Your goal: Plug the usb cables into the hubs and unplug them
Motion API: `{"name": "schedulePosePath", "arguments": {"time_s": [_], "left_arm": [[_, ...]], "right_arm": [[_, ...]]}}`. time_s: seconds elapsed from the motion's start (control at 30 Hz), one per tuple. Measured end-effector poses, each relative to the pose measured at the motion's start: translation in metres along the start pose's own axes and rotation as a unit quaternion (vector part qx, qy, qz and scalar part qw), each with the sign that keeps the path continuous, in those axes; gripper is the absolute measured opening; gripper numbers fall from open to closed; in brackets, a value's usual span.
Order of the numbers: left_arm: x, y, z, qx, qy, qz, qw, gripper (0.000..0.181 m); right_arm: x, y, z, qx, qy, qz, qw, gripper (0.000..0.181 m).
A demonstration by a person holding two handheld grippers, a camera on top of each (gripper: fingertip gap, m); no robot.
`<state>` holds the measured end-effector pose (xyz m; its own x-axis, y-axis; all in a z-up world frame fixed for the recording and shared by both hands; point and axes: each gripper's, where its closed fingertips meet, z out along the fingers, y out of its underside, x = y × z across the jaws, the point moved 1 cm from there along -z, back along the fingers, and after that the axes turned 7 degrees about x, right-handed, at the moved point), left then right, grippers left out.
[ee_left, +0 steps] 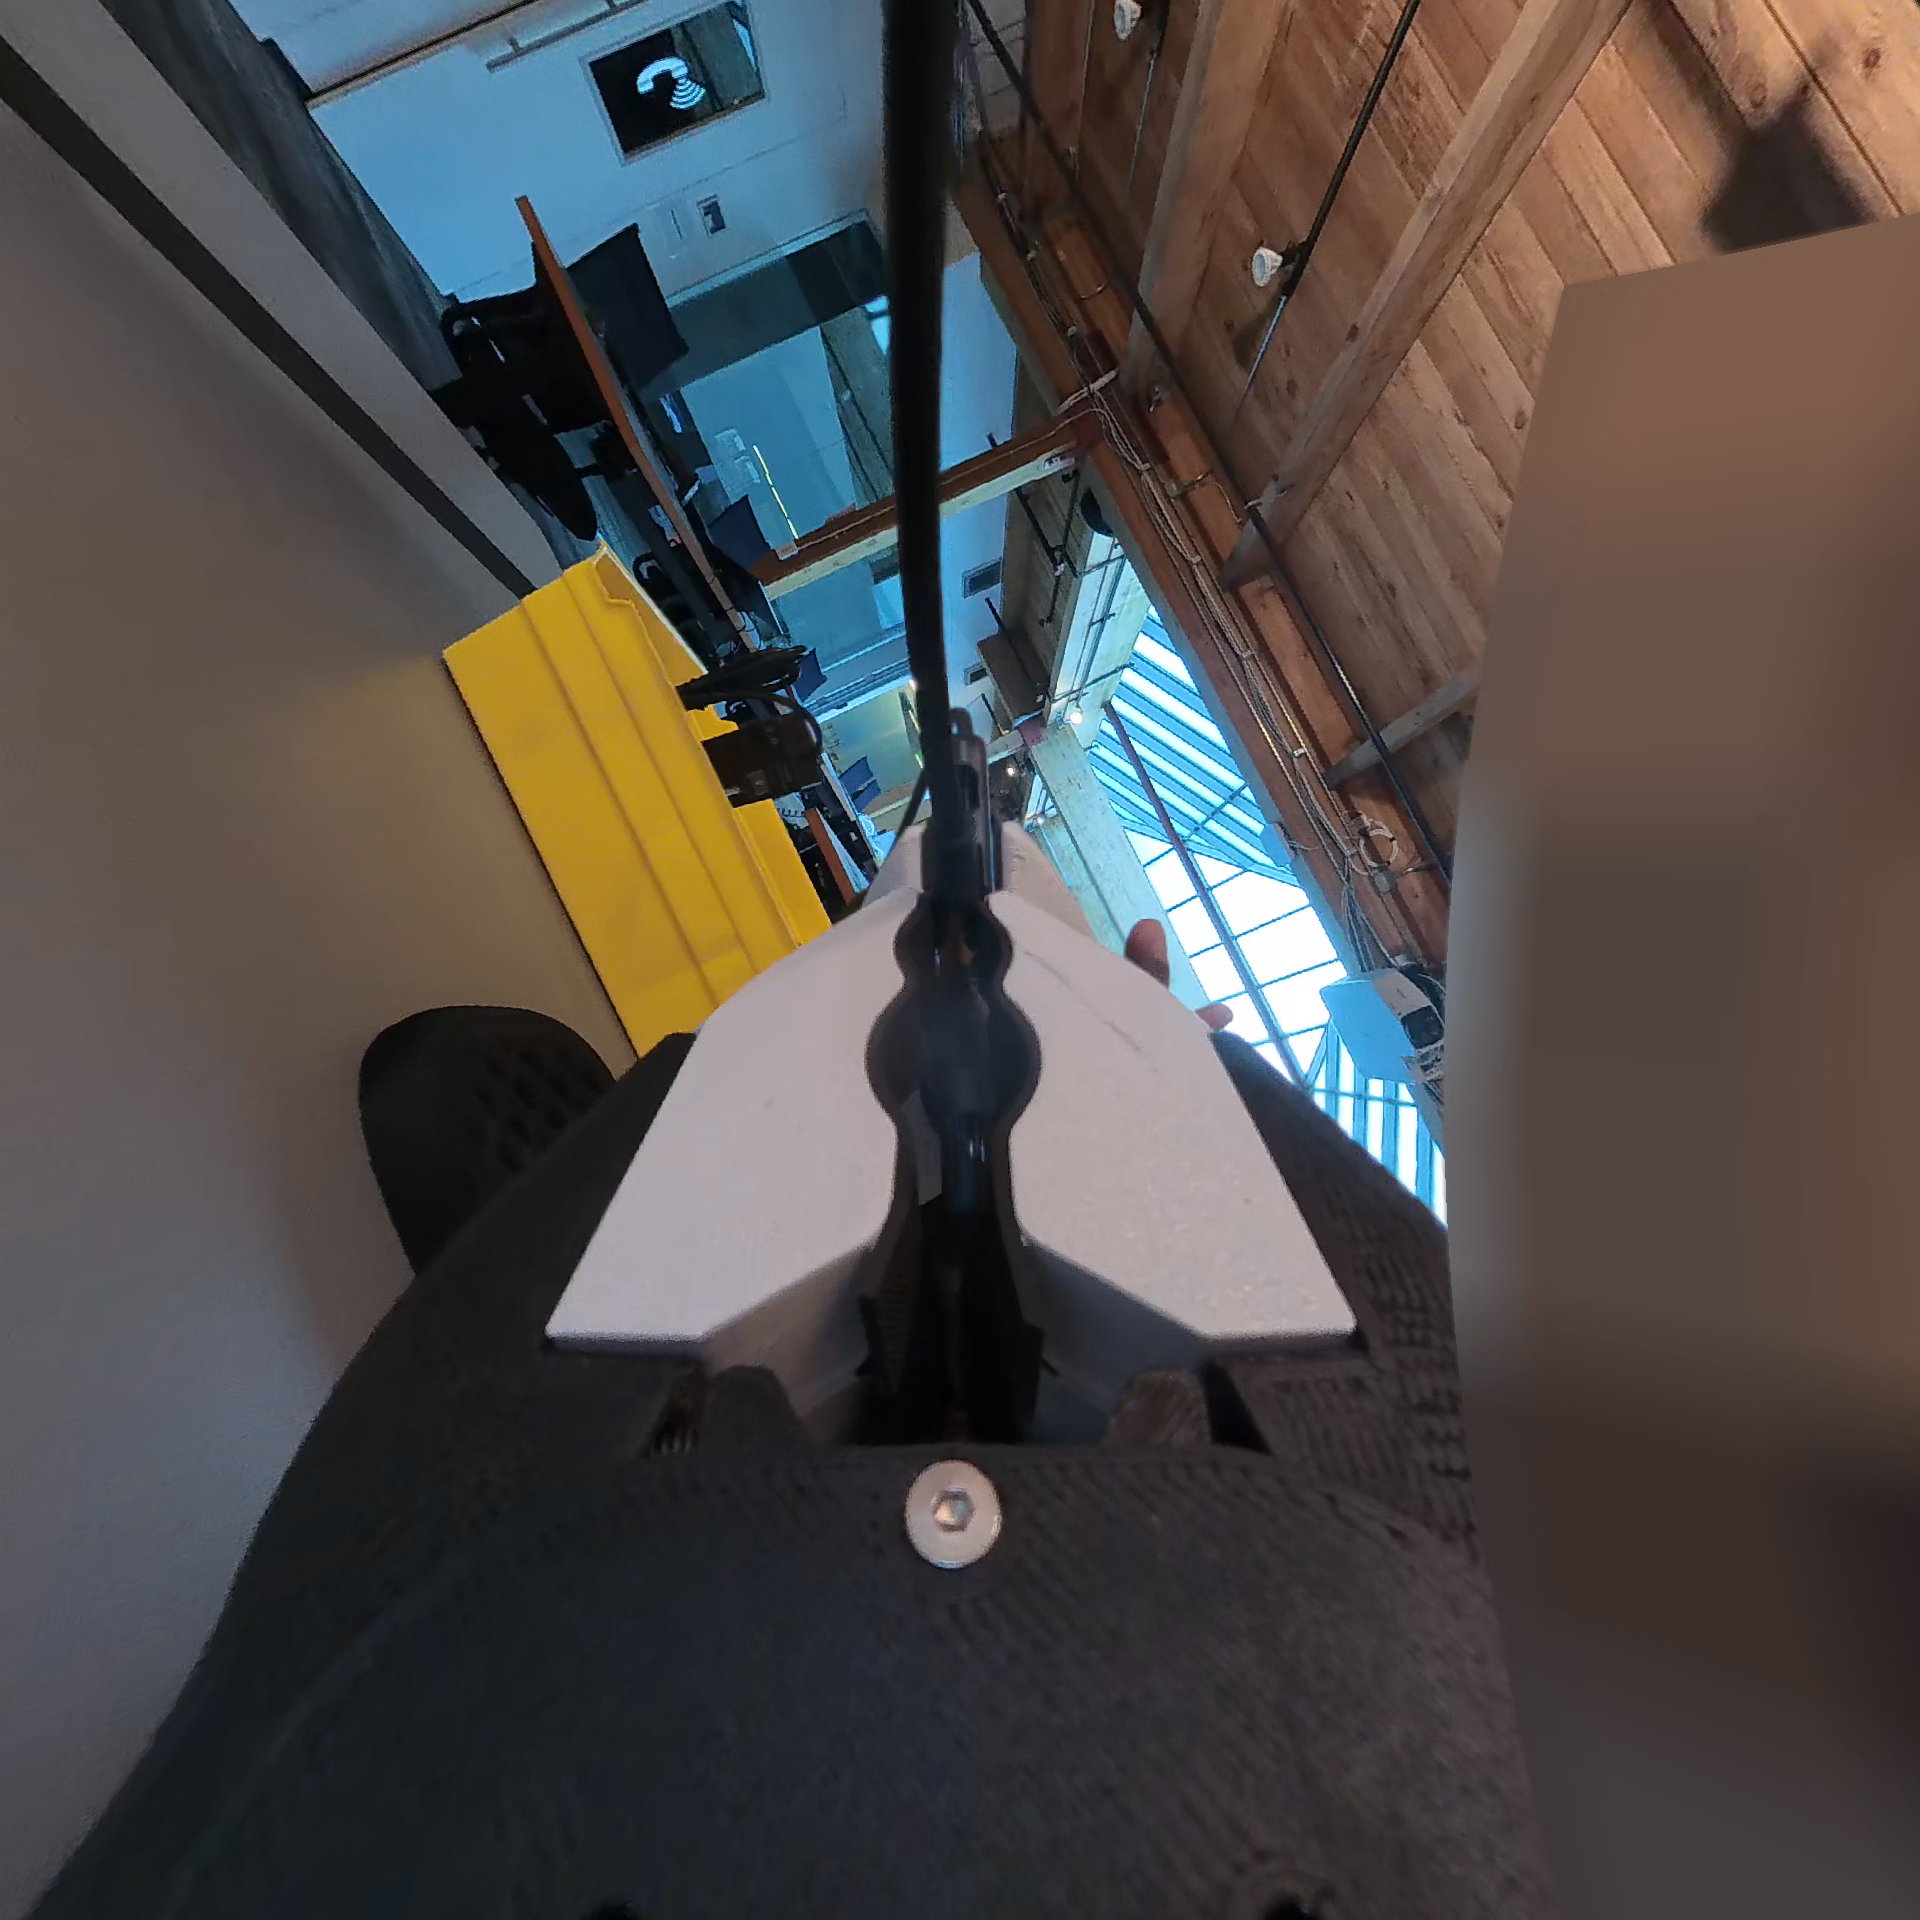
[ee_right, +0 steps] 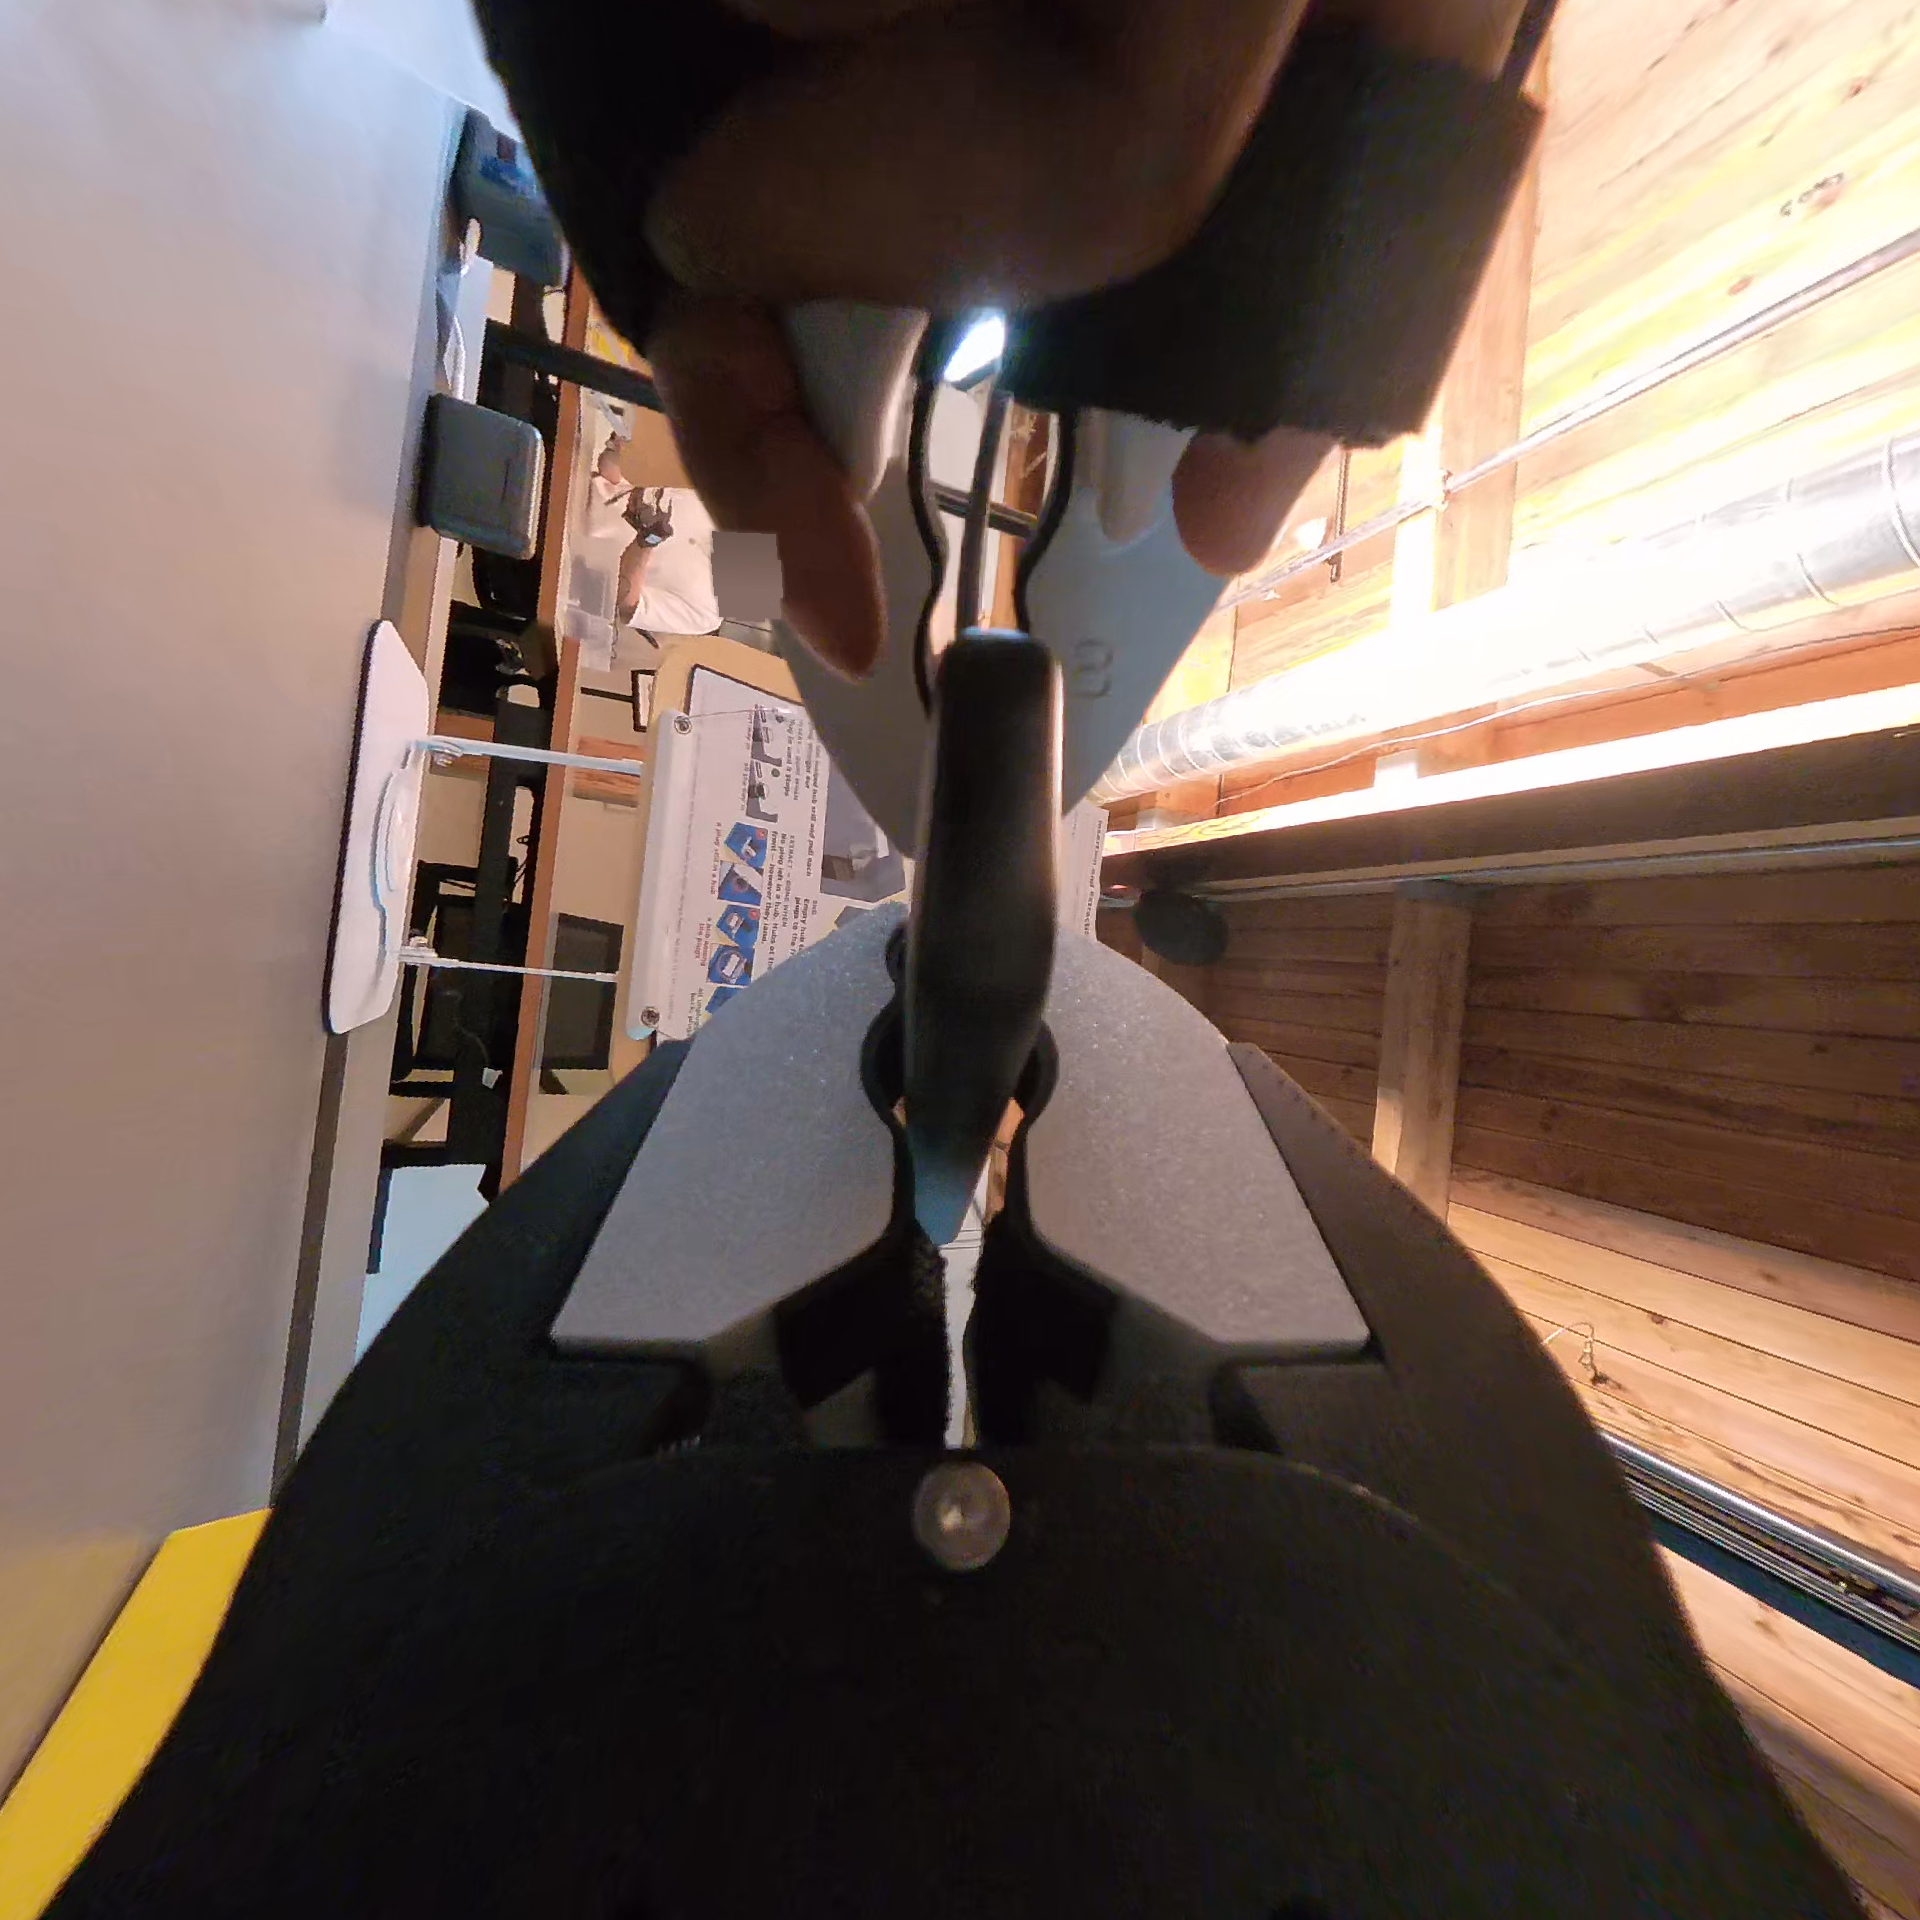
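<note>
My left gripper (ee_left: 951, 914) is shut on a black USB cable (ee_left: 920, 416). The cable runs through the white fingers (ee_left: 769, 1122) and away to the top of the left wrist view. Just past the fingertips a small metal-edged end (ee_left: 971, 769) meets the other gripper's white finger (ee_left: 1029, 862). My right gripper (ee_right: 977, 935) is shut on a black elongated hub (ee_right: 987, 831), seen edge-on. A thin cable (ee_right: 971, 540) leaves the hub's far end and passes between the left gripper's white fingers (ee_right: 1101, 582), which a hand (ee_right: 790, 488) holds close ahead. Whether a plug is seated cannot be seen.
A yellow bin (ee_left: 623, 790) stands on the white table (ee_left: 208, 727), with a round black object (ee_left: 468, 1101) beside it. The right wrist view shows the bin's corner (ee_right: 94, 1683), a white mat (ee_right: 379, 821), an instruction sheet on a stand (ee_right: 727, 862) and a distant person (ee_right: 665, 561). Left and right tips are no more than a few centimetres apart.
</note>
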<state>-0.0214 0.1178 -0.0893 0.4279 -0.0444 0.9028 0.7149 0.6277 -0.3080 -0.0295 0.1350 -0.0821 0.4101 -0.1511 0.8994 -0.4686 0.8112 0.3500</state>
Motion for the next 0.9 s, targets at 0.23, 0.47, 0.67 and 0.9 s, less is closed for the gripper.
{"name": "schedulePosePath", "arguments": {"time_s": [0.23,0.47,0.67,0.9], "left_arm": [[-0.001,0.002,0.000,-0.005,0.003,-0.017,1.000,0.008],[-0.006,0.007,0.001,-0.013,0.004,-0.030,0.999,0.008],[-0.008,0.008,-0.001,-0.018,0.005,0.017,1.000,0.008],[-0.008,0.007,-0.009,-0.035,0.026,-0.023,0.999,0.008]], "right_arm": [[-0.001,-0.002,-0.003,0.008,-0.006,-0.003,1.000,0.013],[-0.008,0.000,-0.002,0.006,-0.022,-0.009,1.000,0.013],[-0.011,-0.002,-0.001,0.012,-0.035,0.009,0.999,0.012],[-0.010,-0.010,0.003,0.027,-0.033,0.017,0.999,0.013]]}}
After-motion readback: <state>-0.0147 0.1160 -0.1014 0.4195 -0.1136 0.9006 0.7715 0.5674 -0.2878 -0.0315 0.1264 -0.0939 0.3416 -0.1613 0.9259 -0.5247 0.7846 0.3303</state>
